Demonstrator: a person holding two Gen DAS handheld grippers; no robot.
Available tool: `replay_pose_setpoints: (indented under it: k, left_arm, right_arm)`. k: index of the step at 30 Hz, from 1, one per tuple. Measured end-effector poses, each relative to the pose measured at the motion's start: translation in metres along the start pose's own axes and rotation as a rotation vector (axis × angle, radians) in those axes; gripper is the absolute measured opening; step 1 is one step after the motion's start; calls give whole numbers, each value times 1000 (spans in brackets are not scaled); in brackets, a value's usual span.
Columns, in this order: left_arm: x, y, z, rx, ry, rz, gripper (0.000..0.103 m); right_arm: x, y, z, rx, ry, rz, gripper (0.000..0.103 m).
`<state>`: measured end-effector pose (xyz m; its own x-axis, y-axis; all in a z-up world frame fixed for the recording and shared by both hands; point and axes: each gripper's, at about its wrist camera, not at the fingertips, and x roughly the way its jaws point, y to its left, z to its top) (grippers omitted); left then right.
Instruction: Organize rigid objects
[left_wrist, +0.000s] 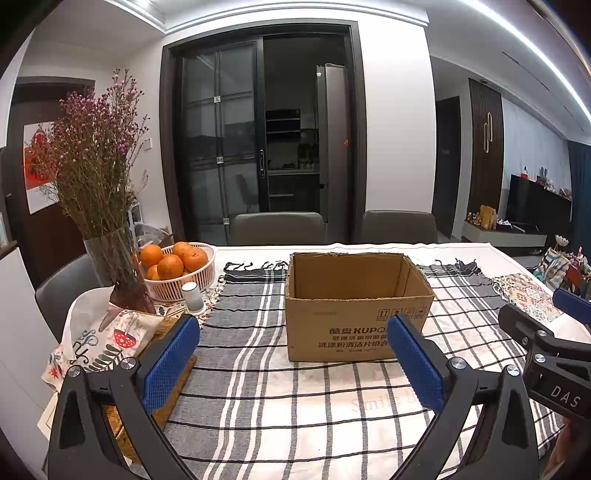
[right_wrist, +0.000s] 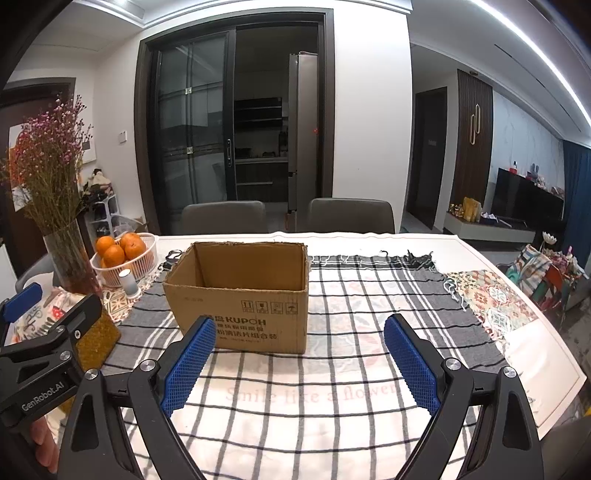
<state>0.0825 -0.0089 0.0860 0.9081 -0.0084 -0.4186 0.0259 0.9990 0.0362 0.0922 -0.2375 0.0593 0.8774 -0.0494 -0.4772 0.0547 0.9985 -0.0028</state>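
Note:
An open brown cardboard box (left_wrist: 354, 306) printed KUPOH stands upright on the checked tablecloth; what shows of its inside is bare. It also shows in the right wrist view (right_wrist: 240, 291). My left gripper (left_wrist: 293, 360) is open and empty, hovering just in front of the box. My right gripper (right_wrist: 300, 360) is open and empty, in front of the box and to its right. Each gripper shows at the edge of the other's view.
At the left stand a white basket of oranges (left_wrist: 177, 267), a glass vase of dried flowers (left_wrist: 110, 266), a small white cylinder (left_wrist: 192, 295), a patterned tissue pouch (left_wrist: 107, 332) and a cork mat (right_wrist: 98, 341). Two grey chairs (left_wrist: 277, 227) stand behind the table.

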Motion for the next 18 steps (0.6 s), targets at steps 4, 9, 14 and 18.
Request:
replay_pose_setpoints:
  k: [4, 9, 14, 18]
  left_arm:
    - [-2, 0, 0, 2, -5, 3, 103]
    - [-4, -2, 1, 10, -13, 10, 103]
    - [-5, -2, 2, 10, -17, 11, 103]
    - [-6, -2, 2, 11, -19, 10, 103]
  right_arm:
    - [0, 0, 0, 3, -2, 1, 93]
    - [-1, 0, 0, 7, -6, -1, 93]
    - [-2, 0, 1, 6, -10, -1, 93]
    - [-3, -1, 1, 9, -13, 2, 93]
